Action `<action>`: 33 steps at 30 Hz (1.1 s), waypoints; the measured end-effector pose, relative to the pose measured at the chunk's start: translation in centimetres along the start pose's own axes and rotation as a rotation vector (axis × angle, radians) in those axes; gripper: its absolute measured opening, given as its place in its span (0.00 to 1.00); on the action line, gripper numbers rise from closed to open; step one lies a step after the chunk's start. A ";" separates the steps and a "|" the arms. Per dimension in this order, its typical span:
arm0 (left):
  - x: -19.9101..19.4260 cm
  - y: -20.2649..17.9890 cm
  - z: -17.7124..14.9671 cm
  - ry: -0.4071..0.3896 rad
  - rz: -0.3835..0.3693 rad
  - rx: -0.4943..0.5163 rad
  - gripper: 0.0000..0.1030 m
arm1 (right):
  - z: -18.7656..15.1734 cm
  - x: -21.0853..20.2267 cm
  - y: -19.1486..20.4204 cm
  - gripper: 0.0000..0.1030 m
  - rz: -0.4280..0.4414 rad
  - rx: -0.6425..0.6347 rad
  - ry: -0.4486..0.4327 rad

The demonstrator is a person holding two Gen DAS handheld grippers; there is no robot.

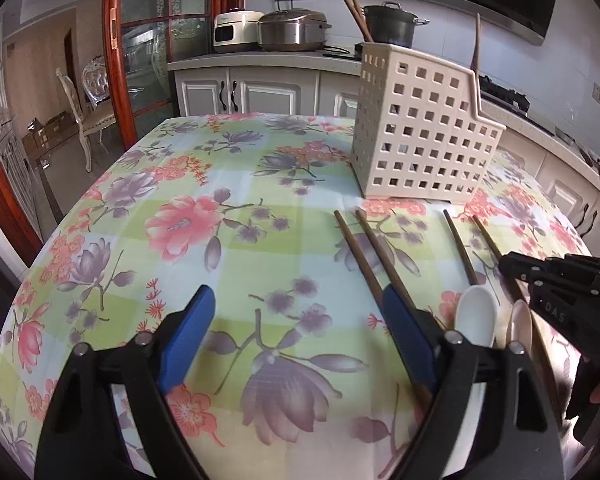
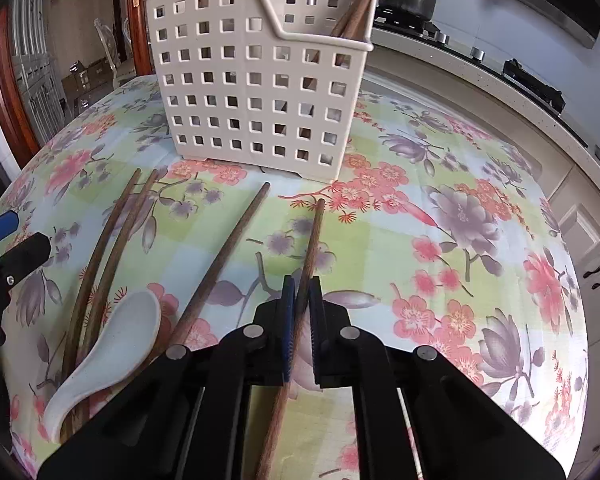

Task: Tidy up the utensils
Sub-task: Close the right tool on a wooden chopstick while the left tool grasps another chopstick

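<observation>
Floral oilcloth in pale green, blue and pink covers the table (image 2: 440, 168) on which everything lies. At the left, the left gripper (image 1: 300, 320) hovers low over the cloth with its blue-padded fingers (image 1: 196, 312) spread wide and nothing between them. Just right of it, a pair of brown wooden chopsticks (image 2: 112, 248) lies side by side, their near ends running under a white ceramic soup spoon (image 2: 116, 336); in the left wrist view a second, paler spoon (image 1: 522, 320) lies just beside the white one. Next comes a single dark wooden chopstick (image 2: 228, 252) lying flat and angled toward the cream perforated plastic utensil basket (image 2: 256, 92), which stands upright beyond the loose pieces with several chopsticks (image 2: 360, 4) already leaning in its right compartment. Farther right, the right gripper (image 2: 302, 312) is clamped on one more brown chopstick (image 2: 314, 240), whose far tip points at the basket's base.
</observation>
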State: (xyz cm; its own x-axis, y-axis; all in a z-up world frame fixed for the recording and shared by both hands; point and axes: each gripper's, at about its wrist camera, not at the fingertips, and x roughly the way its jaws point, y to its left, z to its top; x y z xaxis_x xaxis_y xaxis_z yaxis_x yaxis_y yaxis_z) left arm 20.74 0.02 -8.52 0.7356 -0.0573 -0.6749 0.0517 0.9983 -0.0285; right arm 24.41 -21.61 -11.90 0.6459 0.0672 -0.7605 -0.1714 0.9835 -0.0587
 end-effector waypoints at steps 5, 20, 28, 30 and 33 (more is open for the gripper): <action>0.7 -0.6 0.0 0.037 -0.020 0.025 0.61 | -1.0 -0.6 -3.1 0.07 0.037 0.129 -0.015; 3.7 -2.9 1.3 0.151 -0.106 -0.007 0.32 | -1.4 -0.6 -4.5 0.07 0.078 0.193 -0.016; 4.7 -3.9 1.8 0.156 -0.063 0.035 0.09 | -1.4 -0.6 -4.5 0.07 0.081 0.195 -0.016; 4.5 -4.4 1.6 0.159 -0.087 0.063 0.08 | -1.4 -0.6 -4.5 0.07 0.083 0.196 -0.017; 4.2 -4.5 1.2 0.153 -0.098 0.081 0.08 | -1.4 -0.6 -4.5 0.07 0.084 0.197 -0.017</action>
State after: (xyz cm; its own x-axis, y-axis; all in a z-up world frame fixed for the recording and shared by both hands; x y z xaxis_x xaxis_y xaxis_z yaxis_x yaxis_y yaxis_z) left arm 24.44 -4.71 -10.31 0.6134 -0.1452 -0.7763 0.1768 0.9833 -0.0443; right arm 23.75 -26.31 -12.09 0.6484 0.1511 -0.7462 -0.0774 0.9881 0.1329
